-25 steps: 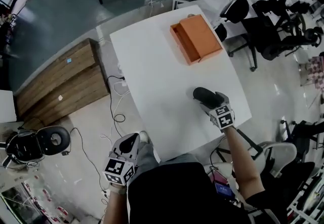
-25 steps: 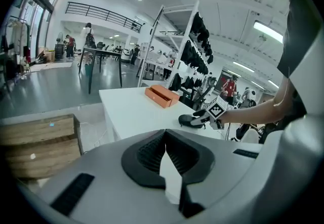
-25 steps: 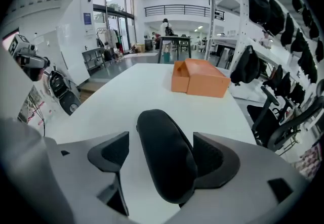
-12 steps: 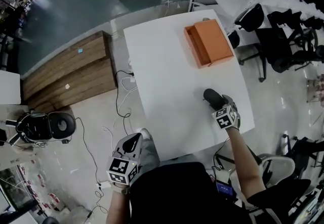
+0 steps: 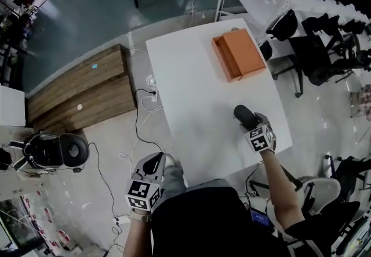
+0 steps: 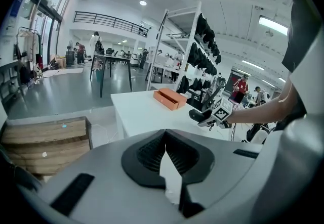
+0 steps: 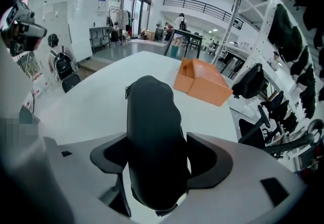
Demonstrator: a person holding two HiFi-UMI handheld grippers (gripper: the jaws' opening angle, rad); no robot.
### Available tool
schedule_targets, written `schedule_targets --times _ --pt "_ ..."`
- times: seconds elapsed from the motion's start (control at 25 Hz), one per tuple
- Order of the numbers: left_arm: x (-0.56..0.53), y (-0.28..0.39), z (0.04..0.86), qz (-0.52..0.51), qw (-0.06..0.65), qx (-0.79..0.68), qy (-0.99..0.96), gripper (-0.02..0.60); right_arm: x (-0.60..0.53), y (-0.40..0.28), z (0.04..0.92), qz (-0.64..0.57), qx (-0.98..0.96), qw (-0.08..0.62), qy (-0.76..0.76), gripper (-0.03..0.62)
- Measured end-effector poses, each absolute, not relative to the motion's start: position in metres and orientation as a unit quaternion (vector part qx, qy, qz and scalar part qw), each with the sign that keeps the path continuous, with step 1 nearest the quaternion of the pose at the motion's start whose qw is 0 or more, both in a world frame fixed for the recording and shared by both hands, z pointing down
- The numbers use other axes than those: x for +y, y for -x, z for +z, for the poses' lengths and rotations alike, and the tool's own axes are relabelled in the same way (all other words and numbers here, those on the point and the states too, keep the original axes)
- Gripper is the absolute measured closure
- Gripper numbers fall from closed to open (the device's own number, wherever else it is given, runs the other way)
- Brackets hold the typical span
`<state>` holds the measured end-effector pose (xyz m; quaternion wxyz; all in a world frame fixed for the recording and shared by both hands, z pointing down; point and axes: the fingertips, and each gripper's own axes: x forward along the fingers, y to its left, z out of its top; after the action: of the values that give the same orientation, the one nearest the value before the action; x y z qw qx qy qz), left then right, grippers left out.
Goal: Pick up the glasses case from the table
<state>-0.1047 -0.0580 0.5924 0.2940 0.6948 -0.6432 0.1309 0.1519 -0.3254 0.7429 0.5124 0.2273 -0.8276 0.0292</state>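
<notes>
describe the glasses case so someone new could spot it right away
Find the white table with an orange box at its far end. Nearer the person, by the right edge, lies the glasses case, between the jaws of the right gripper, which have just been closing onto it. It is the only black, rounded, oblong thing there.

The right tool has just been closing on the glasses case.
</notes>
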Motion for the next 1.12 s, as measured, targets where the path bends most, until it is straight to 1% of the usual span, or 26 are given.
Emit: schedule_targets --times 0.36,0.88,1.12 --pt "-0.073 0.119 0.571 0.106 0.259 -0.614 -0.738 0.563 -0.279 -0.123 0.656 0.091 -0.866 0.411 -0.271 0.240" --pt "-0.121 0.125 0.526 0.075 0.194 -0.531 -0.822 0.563 -0.209 -0.093 0.532 0.128 -0.893 0.235 -0.363 0.240" --pt "-0.136 0.121 0.506 0.068 0.168 -0.494 -0.851 0.563 -0.180 -0.084 0.496 0.117 -0.896 0.186 -0.387 0.240"
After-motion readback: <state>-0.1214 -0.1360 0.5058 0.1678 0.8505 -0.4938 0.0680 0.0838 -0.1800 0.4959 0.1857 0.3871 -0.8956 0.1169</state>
